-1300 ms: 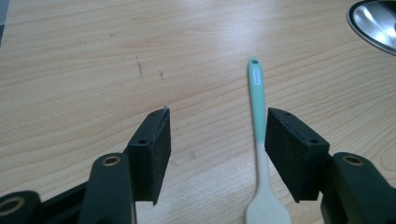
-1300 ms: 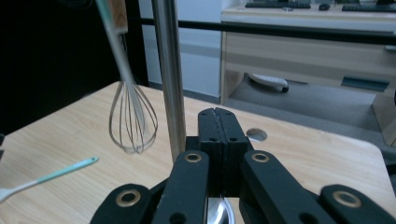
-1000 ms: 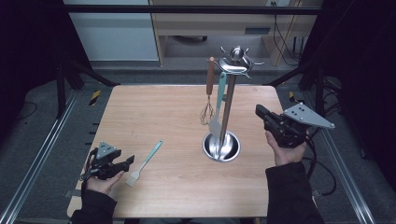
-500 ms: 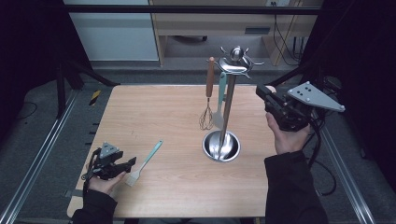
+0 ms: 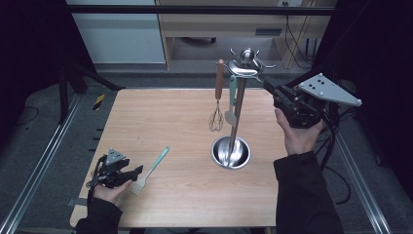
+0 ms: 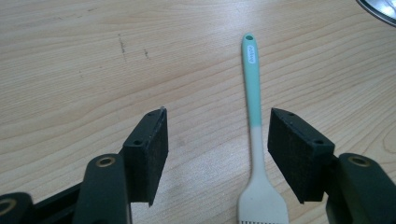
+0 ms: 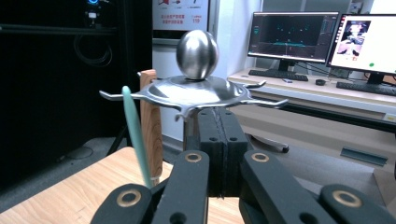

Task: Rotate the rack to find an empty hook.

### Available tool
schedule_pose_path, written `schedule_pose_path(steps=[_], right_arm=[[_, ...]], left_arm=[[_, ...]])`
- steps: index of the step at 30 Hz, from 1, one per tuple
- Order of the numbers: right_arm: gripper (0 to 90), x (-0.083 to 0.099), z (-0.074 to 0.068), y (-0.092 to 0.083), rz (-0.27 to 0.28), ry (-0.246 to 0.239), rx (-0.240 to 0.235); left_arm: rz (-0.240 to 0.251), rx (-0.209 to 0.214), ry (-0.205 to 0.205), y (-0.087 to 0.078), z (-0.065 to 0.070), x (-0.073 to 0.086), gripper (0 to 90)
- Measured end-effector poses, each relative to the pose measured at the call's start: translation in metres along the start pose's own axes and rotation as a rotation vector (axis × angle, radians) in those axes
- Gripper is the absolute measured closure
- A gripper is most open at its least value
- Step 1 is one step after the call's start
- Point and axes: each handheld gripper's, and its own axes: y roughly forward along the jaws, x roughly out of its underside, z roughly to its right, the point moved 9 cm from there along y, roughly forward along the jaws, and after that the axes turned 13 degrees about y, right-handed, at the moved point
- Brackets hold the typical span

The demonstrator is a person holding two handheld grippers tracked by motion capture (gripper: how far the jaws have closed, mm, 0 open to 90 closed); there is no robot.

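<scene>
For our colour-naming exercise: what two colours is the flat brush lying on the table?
Teal handle, cream-white head: the flat silicone brush shows best in the left gripper view.

Closed jaws before steel utensil rack

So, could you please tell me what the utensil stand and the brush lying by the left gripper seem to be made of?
The utensil stand looks like polished metal, probably stainless steel: its ball top and base bowl mirror the room. The brush looks like silicone or soft plastic, matte, with a teal handle fading into a cream head; the look leaves it open which.
</scene>
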Motion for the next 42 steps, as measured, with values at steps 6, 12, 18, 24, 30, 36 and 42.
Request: schedule_pose_path(steps=[6, 12, 18, 24, 30, 36, 42], right_arm=[[90.0, 0.001, -0.008, 0.001, -0.006, -0.012, -0.020], [90.0, 0.002, -0.016, 0.002, -0.007, -0.022, -0.038], [90.0, 0.004, -0.025, 0.005, -0.012, -0.029, -0.061], [90.0, 0.005, -0.031, 0.010, -0.021, -0.031, -0.073], [90.0, 0.007, -0.035, 0.014, -0.025, -0.031, -0.080], [90.0, 0.007, -0.035, 0.015, -0.027, -0.031, -0.077], [90.0, 0.010, -0.027, 0.006, -0.033, -0.029, -0.061]], left_arm=[[-0.006, 0.002, 0.002, 0.001, 0.000, 0.001, 37.4], [-0.007, 0.004, 0.000, 0.001, 0.001, 0.001, 37.4], [-0.010, 0.002, 0.002, 0.001, 0.000, 0.001, 37.4], [-0.014, 0.003, 0.003, 0.002, 0.001, 0.001, 37.3], [-0.017, 0.003, 0.004, 0.002, 0.001, 0.002, 37.3], [-0.019, 0.003, 0.003, 0.002, 0.001, 0.002, 37.0], [-0.018, 0.002, 0.000, 0.002, 0.000, 0.002, 36.4]])
